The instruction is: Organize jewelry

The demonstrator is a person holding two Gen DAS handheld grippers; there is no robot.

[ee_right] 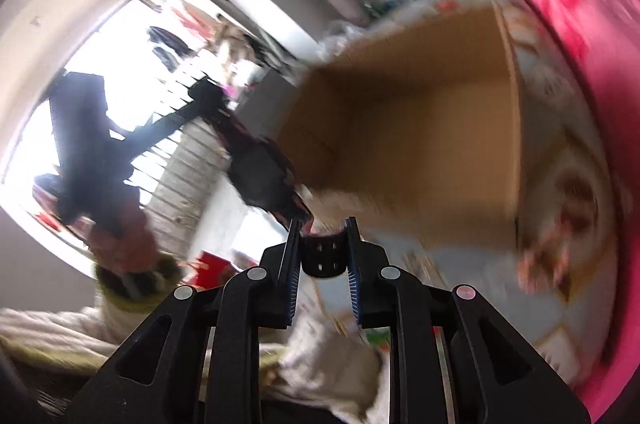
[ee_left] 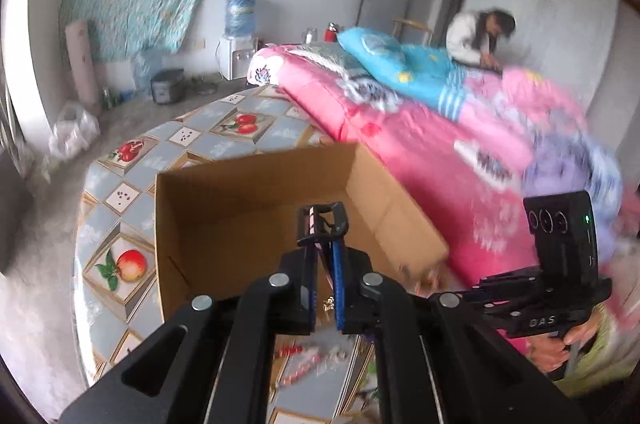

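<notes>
**Both grippers loaded, cardboard box dead ahead**

Left wrist view first. My left gripper (ee_left: 325,256) has its jaws pressed nearly together, pinching a black hair clip (ee_left: 322,220) that stands upright out of the tips, long axis running along the fingers. Something thin and gold dangles lower between the pads; too small to name. The open cardboard box (ee_left: 256,208) sits on the fruit-patterned table (ee_left: 132,192), right in front of the tips and below them, its mouth facing up and empty as far as I can see. More trinkets (ee_left: 312,356), red and pink, lie on the table at its near edge, under the gripper body. My right hand (ee_left: 560,344) with its rig shows at the right edge, beside the pink quilt (ee_left: 420,160).

Right wrist view, badly blurred. My right gripper (ee_right: 323,252) pinches 1 small black slotted piece (ee_right: 323,256) crosswise between its pads, jaws narrowly apart around it. The box lies ahead and right of the tips. The left gripper is up left, its tips closer to the box's near wall, so I judge the left drops first.
</notes>
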